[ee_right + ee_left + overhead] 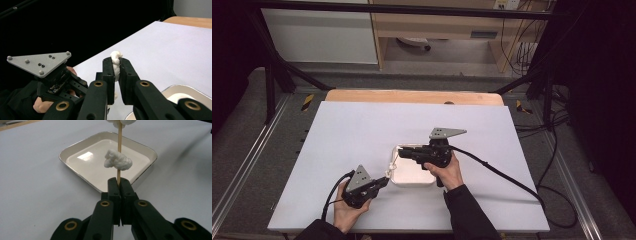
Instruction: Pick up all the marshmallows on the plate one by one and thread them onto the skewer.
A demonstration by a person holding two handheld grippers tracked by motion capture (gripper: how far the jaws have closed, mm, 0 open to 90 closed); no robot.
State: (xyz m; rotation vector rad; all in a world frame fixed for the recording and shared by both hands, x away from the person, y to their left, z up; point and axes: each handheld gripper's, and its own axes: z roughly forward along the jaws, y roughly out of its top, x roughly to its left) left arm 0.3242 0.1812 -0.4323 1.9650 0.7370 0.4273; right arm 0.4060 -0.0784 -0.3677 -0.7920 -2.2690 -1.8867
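A thin wooden skewer [119, 157] is standing upright over a shallow white tray [75, 147] that is resting on the white table [362, 130]. Two white fluffy lumps are threaded on the skewer: a lower lump [118, 161] partway up, and an upper lump [116, 60] near the top.

The left gripper [119, 182] is pinching the skewer's bottom end, its jaws closed tight on the wood. The right gripper [116, 65] is squeezing the upper lump, its jaws closed on it with only the lump's width between them.

The step in hand looks like sliding the upper lump off the skewer so it drops into the tray. To do it well, the left gripper should be holding the skewer steady and straight while the right is pulling along the skewer's line, not sideways, since a thin skewer could snap or slip. Keeping the whole thing above the tray should let the lump fall inside.

The left gripper view is showing the grip on the skewer, the lower lump and the tray's empty bottom. The right gripper view is showing the pinch on the upper lump and the person's left hand [41, 105]. The high view is showing the two grippers meeting at the tray's near left corner.
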